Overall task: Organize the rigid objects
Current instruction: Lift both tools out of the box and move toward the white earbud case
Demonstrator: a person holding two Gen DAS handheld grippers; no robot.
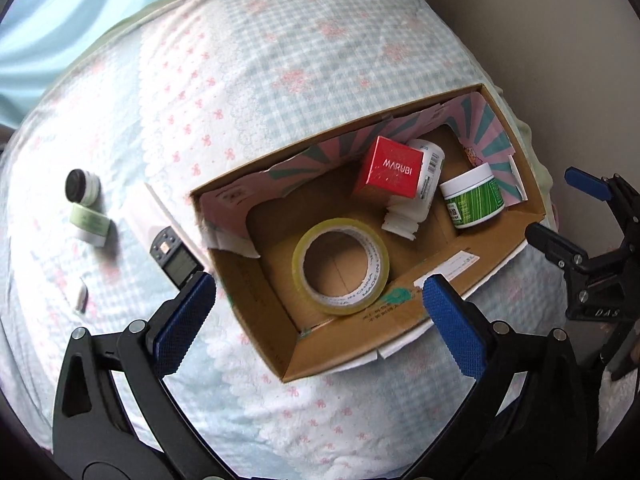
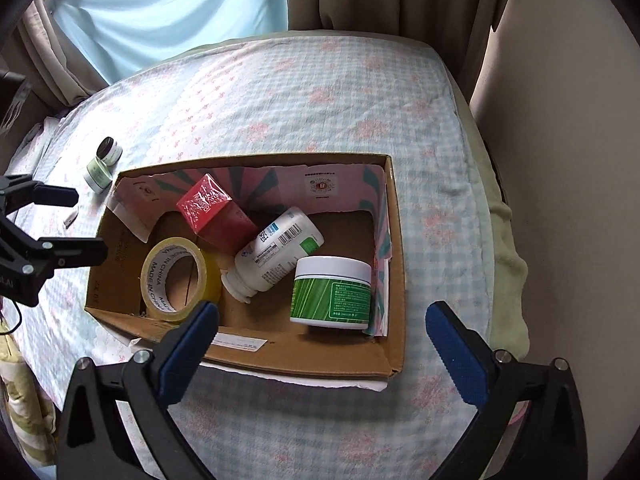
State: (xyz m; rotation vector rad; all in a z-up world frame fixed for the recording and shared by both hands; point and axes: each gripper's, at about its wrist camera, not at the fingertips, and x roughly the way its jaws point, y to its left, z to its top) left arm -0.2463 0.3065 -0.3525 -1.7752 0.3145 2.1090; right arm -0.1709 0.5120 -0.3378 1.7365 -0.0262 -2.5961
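An open cardboard box [image 1: 404, 312] [image 2: 304, 360] lies on the bed. In it are a yellow tape roll [image 1: 340, 266] [image 2: 180, 276], a red Marubi box [image 1: 392, 170] [image 2: 212, 210], a white bottle [image 1: 424, 192] [image 2: 276, 252] on its side and a green jar [image 1: 474, 196] [image 2: 332, 292]. Left of the box lie a dark-lidded jar [image 1: 82, 186] [image 2: 109, 149], a pale green jar [image 1: 91, 225] [image 2: 97, 174], a small black device [image 1: 176, 262] and a small white item [image 1: 81, 295]. My left gripper [image 1: 320, 320] is open and empty above the box's near wall. My right gripper [image 2: 320, 344] is open and empty over the box's near edge.
The bed has a pale blue checked cover [image 2: 280, 92] with pink flowers. Curtains [image 2: 160, 12] hang beyond the far edge and a beige wall [image 2: 568, 160] stands at the right. The right gripper also shows at the right of the left wrist view [image 1: 568, 220].
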